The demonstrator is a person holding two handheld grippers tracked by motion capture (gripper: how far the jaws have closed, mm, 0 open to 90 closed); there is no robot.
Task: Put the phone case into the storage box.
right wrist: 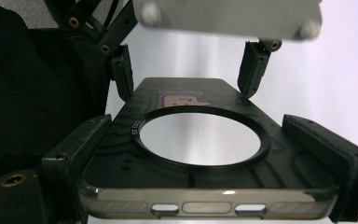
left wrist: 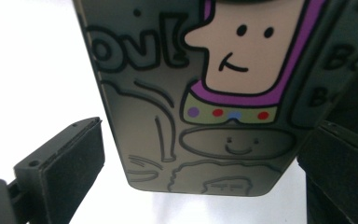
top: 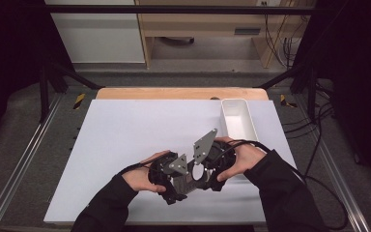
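Two tools meet over the worktop [top: 125, 125], sharing one phone case [right wrist: 200, 154]. We find the right tool [right wrist: 209, 154] pinching the case's end by both long edges, its jaws pressed to the sides. The left tool [left wrist: 196, 154] has its jaws spread either side of the printed back [left wrist: 205, 93]; contact there we cannot tell. We judge the handover sound only if the left tool closes squarely before the right releases.

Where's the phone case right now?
In the high view the phone case sits low at centre, above the white mat, between the left tongs and right tongs, which flank its two ends.
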